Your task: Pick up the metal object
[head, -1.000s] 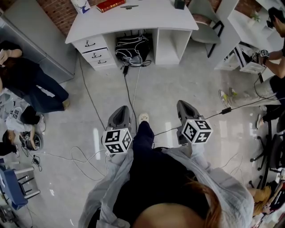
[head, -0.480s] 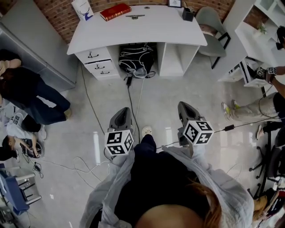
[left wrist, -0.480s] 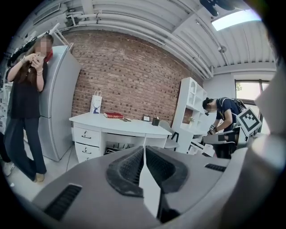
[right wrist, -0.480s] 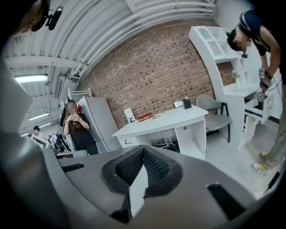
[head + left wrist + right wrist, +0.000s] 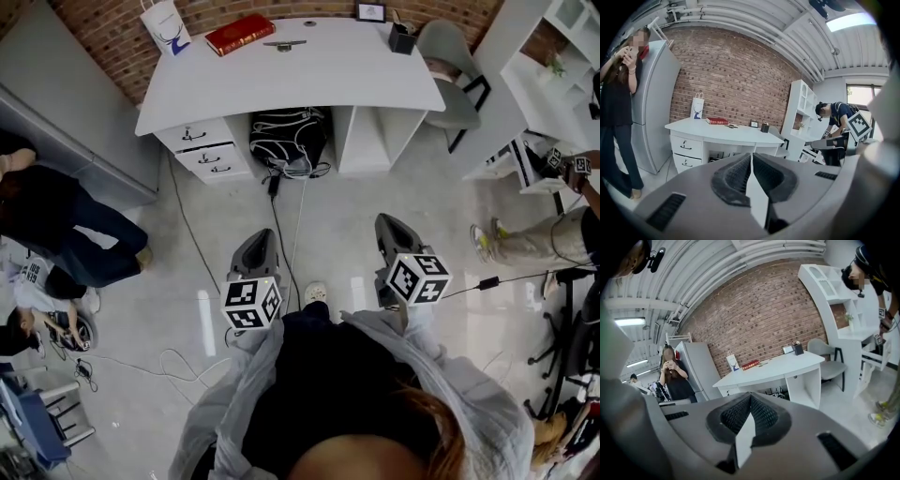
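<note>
1. a person [image 5: 337, 394] stands on a pale floor [image 5: 394, 178], holding a left gripper [image 5: 257, 238] and a right gripper [image 5: 390, 223] out side by side, both pointing toward a white desk [image 5: 281, 80].
2. the left gripper's jaws are pressed together with nothing between them; its own view shows the ribbed pads meeting along one line.
3. the right gripper's jaws are likewise pressed together and hold nothing.
4. the metal object [image 5: 284, 44] lies flat on the far half of the desk, just right of a red book [image 5: 240, 34] and well apart from both grippers.
5. a white paper bag [image 5: 166, 26] stands at the desk's far left corner, near a brick wall [image 5: 108, 42].
6. a small frame [image 5: 370, 11] and a black holder [image 5: 403, 39] sit at the desk's far right.
7. a black bag [image 5: 289, 131] fills the opening under the desk, beside two drawers [image 5: 202, 148].
8. cables [image 5: 277, 220] run from the black bag across the floor toward the person.
9. a grey chair [image 5: 448, 70] stands at the desk's right end, with a white shelf unit [image 5: 802, 108] further right.
10. a bystander in dark clothes [image 5: 56, 220] stands at left by a grey cabinet [image 5: 66, 103].
11. a second bystander [image 5: 544, 234] is partly in view at the right edge.
</note>
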{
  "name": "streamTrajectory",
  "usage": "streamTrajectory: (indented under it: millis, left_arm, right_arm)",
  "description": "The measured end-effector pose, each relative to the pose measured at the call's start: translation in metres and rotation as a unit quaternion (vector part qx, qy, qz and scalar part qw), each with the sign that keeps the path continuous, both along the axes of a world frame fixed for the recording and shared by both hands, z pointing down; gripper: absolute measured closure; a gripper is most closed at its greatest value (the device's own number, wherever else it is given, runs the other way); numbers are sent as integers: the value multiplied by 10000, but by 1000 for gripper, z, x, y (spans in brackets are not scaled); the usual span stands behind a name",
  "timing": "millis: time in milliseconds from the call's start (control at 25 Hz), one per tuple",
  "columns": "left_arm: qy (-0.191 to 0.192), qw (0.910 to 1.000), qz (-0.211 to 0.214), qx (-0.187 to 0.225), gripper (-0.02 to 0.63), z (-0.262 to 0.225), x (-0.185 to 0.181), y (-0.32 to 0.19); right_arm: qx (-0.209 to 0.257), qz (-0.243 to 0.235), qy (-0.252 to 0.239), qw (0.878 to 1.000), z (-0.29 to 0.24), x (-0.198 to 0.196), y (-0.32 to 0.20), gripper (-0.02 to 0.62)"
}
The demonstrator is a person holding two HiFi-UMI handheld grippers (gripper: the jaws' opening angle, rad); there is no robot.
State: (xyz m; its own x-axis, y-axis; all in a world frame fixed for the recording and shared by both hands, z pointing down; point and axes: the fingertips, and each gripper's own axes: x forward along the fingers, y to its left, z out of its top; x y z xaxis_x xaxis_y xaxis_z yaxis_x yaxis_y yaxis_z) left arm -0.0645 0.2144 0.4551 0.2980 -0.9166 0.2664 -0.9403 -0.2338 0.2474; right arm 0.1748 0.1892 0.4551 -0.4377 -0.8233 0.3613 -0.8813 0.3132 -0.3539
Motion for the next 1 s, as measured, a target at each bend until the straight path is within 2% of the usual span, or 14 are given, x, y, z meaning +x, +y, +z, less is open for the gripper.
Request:
streamTrajectory:
  millis: [280, 720, 1000]
  left_arm:
    - [-71, 10000, 58, 32, 577, -4, -7, -23]
    - [47, 9998, -143, -122, 577, 7, -20, -32]
    - [-22, 9993, -352, -145, 577, 10, -35, -67]
  right_arm:
    - [-8, -45, -78, 10000, -3, -9, -21, 589]
    - [-199, -276, -239, 9991, 6, -36, -46, 588]
    - [-332, -464, -255, 9980, 16, -49, -84, 588]
